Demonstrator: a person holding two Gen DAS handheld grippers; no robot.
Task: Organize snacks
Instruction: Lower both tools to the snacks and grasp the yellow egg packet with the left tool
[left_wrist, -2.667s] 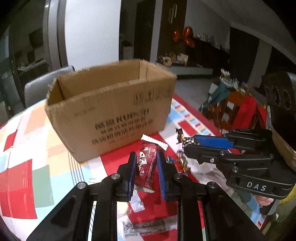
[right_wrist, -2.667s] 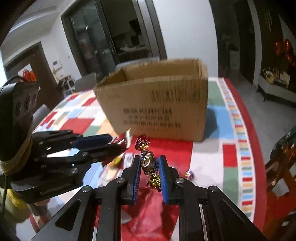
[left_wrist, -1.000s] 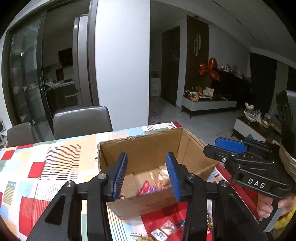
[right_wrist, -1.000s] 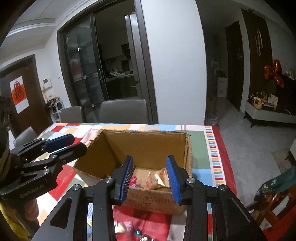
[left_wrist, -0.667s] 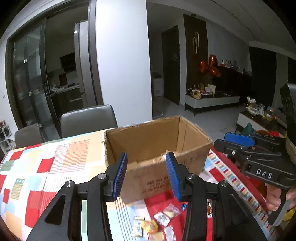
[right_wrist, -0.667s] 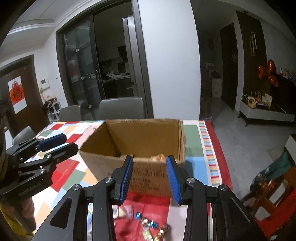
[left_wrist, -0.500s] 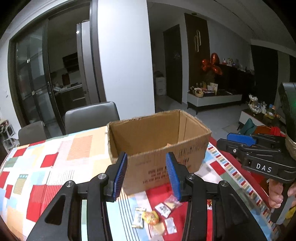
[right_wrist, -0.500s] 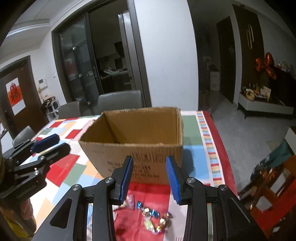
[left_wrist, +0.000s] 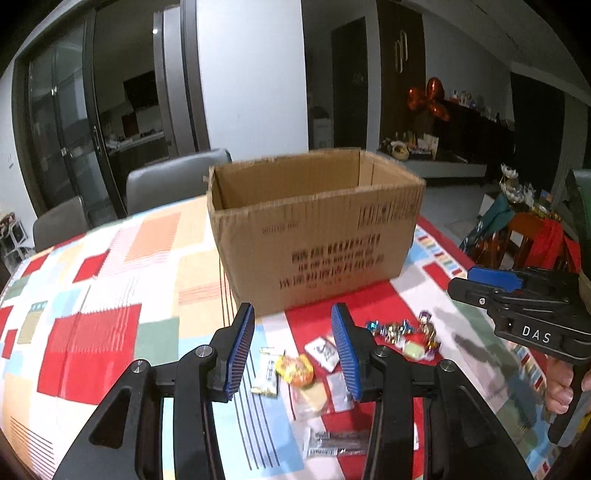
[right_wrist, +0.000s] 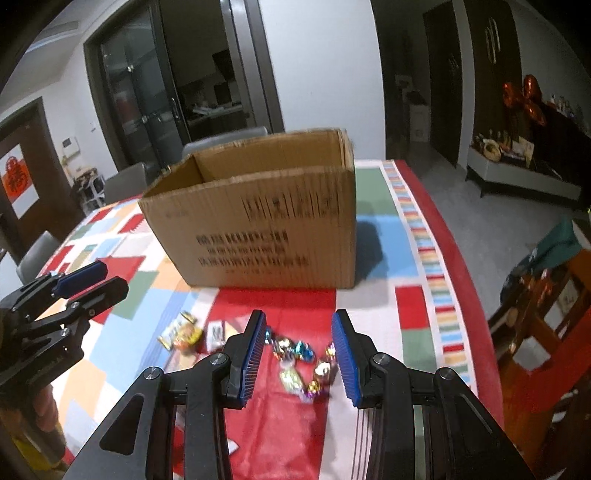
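Left wrist view: both tongs have come back down from over the cardboard box (left_wrist: 314, 236) to the loose snacks on the desk (left_wrist: 110, 295). The left tongs (left_wrist: 291, 347), open and empty, now hang above the orange packet (left_wrist: 295, 369). The right tongs (right_wrist: 299, 350), also open and empty, frame the foil candies (right_wrist: 303, 362) in front of the box. The last load appears delivered; another pick comes next.

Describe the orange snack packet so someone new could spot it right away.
Start at the cardboard box on the patchwork tablecloth. In front of it lies a scatter of snacks; the orange packet sits at its left end, the only bright orange one.
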